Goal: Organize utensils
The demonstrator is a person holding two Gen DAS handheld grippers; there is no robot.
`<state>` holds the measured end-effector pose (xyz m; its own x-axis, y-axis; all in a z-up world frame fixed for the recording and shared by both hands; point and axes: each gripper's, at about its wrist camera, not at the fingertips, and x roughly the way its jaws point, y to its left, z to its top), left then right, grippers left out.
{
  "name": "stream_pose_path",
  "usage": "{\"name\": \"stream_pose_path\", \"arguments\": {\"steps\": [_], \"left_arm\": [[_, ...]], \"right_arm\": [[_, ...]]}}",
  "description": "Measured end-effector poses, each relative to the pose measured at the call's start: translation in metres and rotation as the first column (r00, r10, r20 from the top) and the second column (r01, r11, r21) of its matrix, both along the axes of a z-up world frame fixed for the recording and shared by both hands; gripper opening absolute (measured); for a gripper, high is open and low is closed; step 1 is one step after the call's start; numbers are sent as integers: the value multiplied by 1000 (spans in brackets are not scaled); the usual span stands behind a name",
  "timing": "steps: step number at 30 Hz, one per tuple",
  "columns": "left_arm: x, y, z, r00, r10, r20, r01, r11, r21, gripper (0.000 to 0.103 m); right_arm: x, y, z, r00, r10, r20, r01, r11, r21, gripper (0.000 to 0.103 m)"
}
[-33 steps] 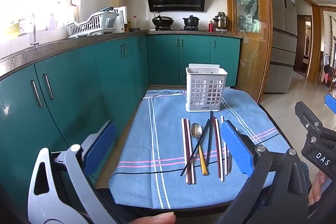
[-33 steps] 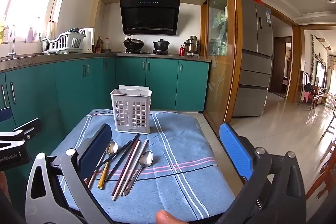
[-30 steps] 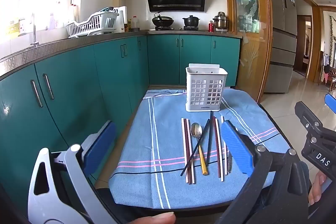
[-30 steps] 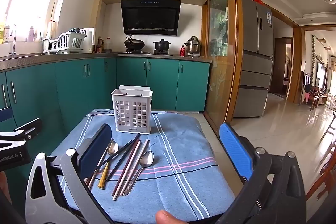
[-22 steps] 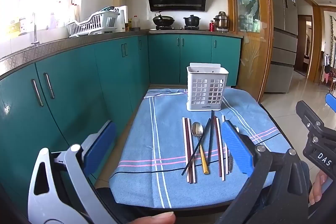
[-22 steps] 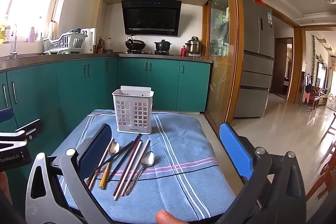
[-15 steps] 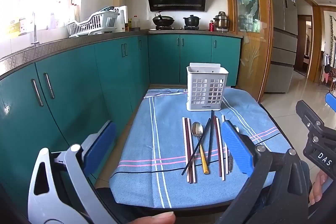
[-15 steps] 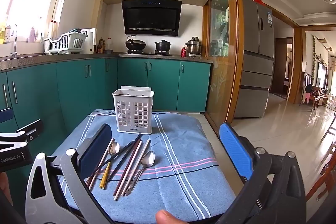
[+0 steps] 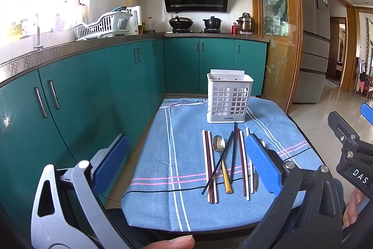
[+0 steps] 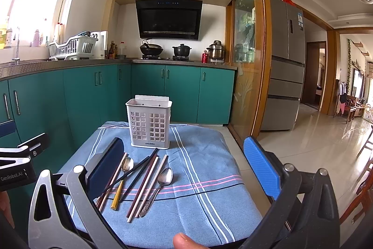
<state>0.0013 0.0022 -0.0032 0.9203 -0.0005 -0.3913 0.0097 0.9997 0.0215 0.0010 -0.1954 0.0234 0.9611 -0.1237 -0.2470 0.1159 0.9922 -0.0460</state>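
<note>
A white perforated utensil holder [image 9: 229,101] [image 10: 149,123] stands upright at the far end of a blue striped cloth [image 9: 181,169] [image 10: 209,179]. In front of it lie several chopsticks [image 9: 211,169] [image 10: 144,181], a gold-handled spoon [image 9: 220,155] [image 10: 123,176] and a steel spoon [image 10: 158,186], which the left finger partly hides in the left wrist view. My left gripper [image 9: 186,162] is open and empty, near the cloth's front edge. My right gripper [image 10: 184,165] is open and empty, above the front of the cloth.
Teal cabinets [image 9: 77,109] run close along the left of the small table. A glass and wood partition [image 10: 247,62] stands at the right. The counter carries a dish rack [image 9: 105,25] and pots [image 9: 180,22]. Tiled floor [image 10: 321,144] lies to the right.
Both views shifted very slightly; the utensils and holder have not moved. Both grippers stay open.
</note>
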Motion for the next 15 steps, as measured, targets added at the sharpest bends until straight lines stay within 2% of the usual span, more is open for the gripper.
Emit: {"name": "stream_pose_path", "arguments": {"steps": [15], "left_arm": [[2,1,-2,1000,-1,-10,1,1000,-3,99]], "right_arm": [[3,3,-2,1000,12,-8,-12,1000,-5,100]]}}
